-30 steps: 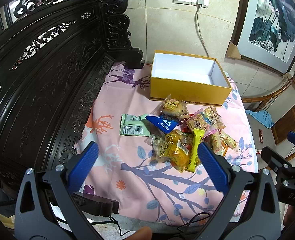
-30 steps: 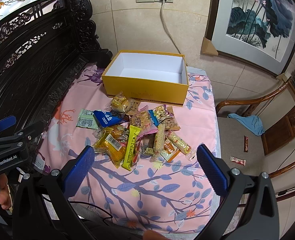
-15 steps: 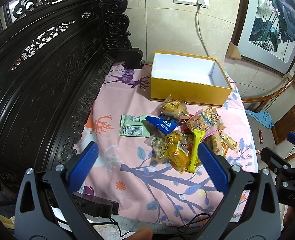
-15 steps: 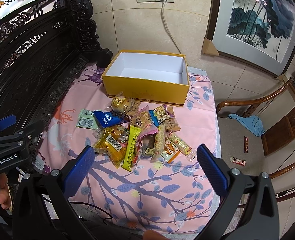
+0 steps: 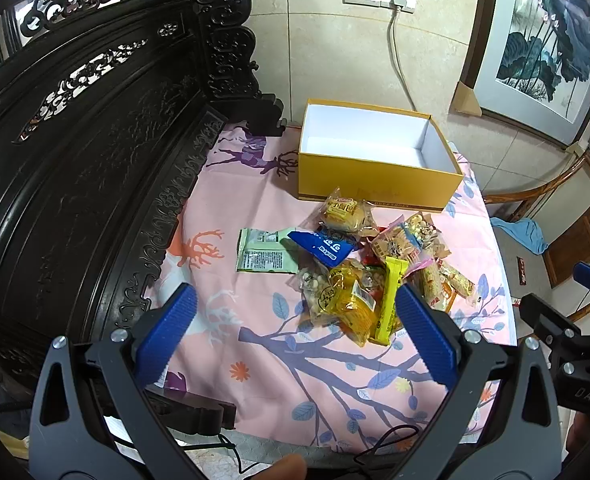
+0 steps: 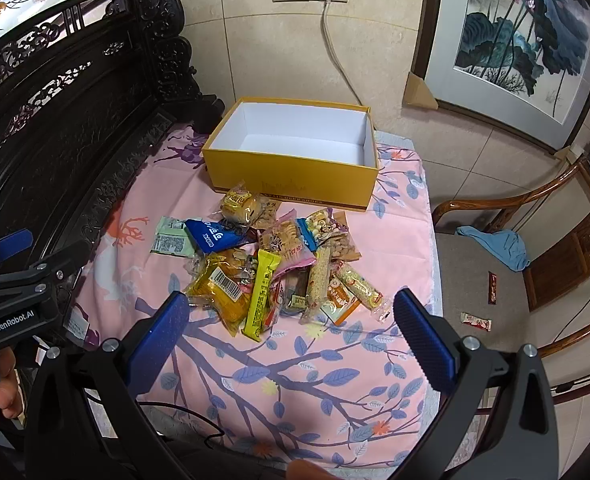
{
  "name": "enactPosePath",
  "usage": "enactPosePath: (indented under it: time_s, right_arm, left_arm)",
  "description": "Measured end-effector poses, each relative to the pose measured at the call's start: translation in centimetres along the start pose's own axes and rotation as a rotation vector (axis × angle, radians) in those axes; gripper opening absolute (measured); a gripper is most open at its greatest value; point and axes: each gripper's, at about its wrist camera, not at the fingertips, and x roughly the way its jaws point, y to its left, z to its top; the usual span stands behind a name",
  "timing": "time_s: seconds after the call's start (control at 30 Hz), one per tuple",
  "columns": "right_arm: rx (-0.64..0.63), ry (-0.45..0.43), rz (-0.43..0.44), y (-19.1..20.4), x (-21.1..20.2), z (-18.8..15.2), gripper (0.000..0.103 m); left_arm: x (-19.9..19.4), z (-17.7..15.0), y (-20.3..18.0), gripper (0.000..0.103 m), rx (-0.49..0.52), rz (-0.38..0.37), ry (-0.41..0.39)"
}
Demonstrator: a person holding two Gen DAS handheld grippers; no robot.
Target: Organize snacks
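Right wrist view had both the right gripper (image 6: 287, 328) and left gripper (image 5: 293, 330) spread wide and empty, and that overlapping snack pile (image 6: 271, 264) probably meant grabbing two packets at once.

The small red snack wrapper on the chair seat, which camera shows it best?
The right wrist view: the red wrapper lies in plain sight on the chair seat, beside a darker one. The left wrist view shows only the darker wrapper near its edge.
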Motion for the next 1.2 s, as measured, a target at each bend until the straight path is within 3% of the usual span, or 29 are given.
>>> enactPosePath:
  time_s: [0.4,0.5,0.6,0.7,0.8,0.93,1.2]
  right_arm:
    - [-0.007,0.013,0.009,-0.2,1.1,0.4,0.102]
    - [-0.012,0.009,-0.005,-1.3,2.3,0.1,0.102]
    - [0.013,0.021,0.009,-3.6,4.9,-1.2,0.102]
    - [0.046,0.105,-0.007,-6.0,9.3,-3.1,0.102]
    - [0.096,0.155,0.035,-8.0,13.4,-4.7,0.102]
    - [0.138,0.176,0.121,-8.3,17.3,-4.4,0.085]
    - [0.118,0.246,0.185,-7.5,24.7,-2.4,0.054]
  left_arm:
    - [0.9,0.5,-0.2,0.101,0.012,0.008,0.01]
    - [1.9,0.3,0.4,0.101,-0.007,-0.029,-0.006]
    - [4.3,-0.4,1.4,0.101,-0.05,-0.064,0.02]
    - [6.4,-1.1,2.0,0.101,-0.056,-0.059,0.015]
    - [8.4,-1.6,2.4,0.101,-0.056,-0.054,0.021]
    - [10.5,-2.1,2.3,0.101,-0.056,-0.065,0.038]
    - [13.3,-2.0,0.9,0.101,-0.026,-0.104,0.087]
